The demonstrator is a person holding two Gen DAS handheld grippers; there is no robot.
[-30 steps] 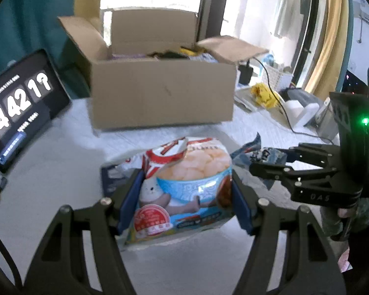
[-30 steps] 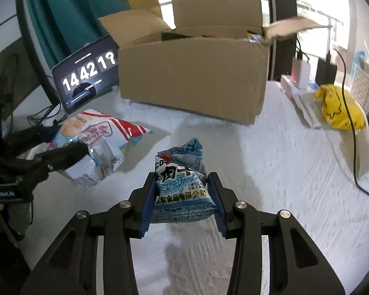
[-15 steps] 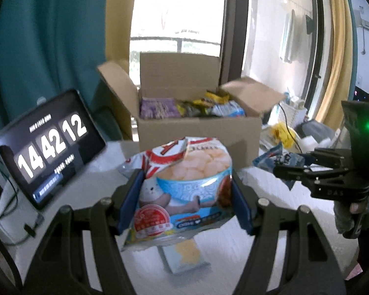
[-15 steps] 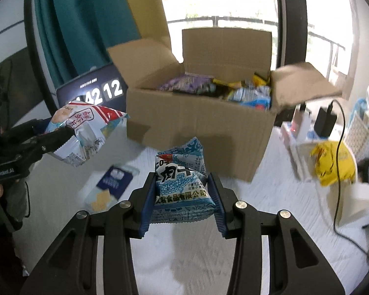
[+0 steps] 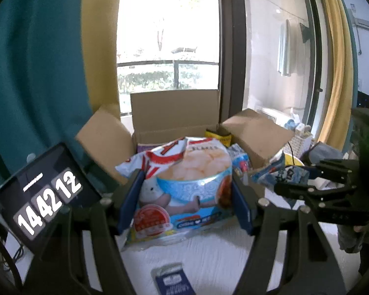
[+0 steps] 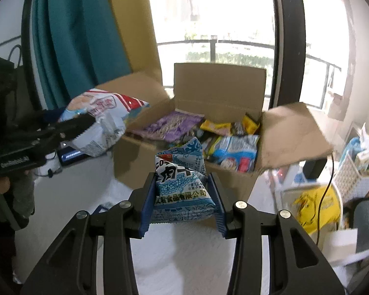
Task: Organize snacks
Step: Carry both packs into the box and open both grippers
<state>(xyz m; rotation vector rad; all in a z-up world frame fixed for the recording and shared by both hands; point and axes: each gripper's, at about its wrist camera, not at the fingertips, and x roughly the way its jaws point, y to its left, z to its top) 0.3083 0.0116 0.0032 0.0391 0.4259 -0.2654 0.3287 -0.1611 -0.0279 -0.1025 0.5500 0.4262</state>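
Both your grippers hold a snack packet up in front of the open cardboard box.

The cardboard box (image 6: 184,172) stands on the white-covered table (image 6: 184,258) by the window, flaps spread, already holding a purple packet (image 6: 169,125), yellow packets (image 6: 219,125) and a blue-and-white packet (image 6: 236,152). To its left a tablet (image 5: 44,201) leans, showing clock digits. Your left gripper (image 5: 184,201) has its fingers pinched on the sides of a large shrimp-cracker bag (image 5: 184,184), held clear of the table just before the box. Your right gripper (image 6: 182,201) has its fingers pressed on a smaller blue-and-white snack pouch (image 6: 182,189), likewise raised near the box front. A small dark blue packet (image 5: 172,280) lies flat on the table below your left gripper.
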